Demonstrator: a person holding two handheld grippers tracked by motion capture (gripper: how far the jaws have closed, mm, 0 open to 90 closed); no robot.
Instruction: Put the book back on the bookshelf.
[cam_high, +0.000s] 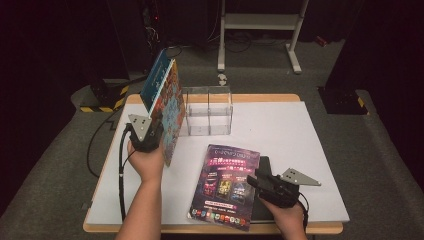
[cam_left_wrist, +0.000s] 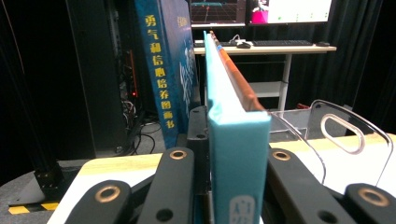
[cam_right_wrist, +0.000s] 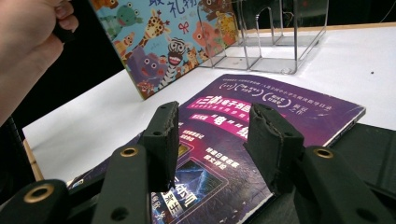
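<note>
high view: left gripper (cam_high: 159, 131) pinches two upright books (cam_high: 164, 102) beside a clear divider rack (cam_high: 207, 111); a purple magazine (cam_high: 226, 186) lies flat by the right gripper (cam_high: 254, 181). left gripper view: blue spine (cam_left_wrist: 161, 65) carries yellow chinese characters. right gripper view: jaws spread over the magazine; cartoon-animal cover (cam_right_wrist: 168, 42) visible.

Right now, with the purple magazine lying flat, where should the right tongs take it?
Probably at the purple magazine's right edge, coming from the right: it lies flat, partly atop a black tablet-like slab, so that edge seems raised. The right tongs are open beside it.
</note>
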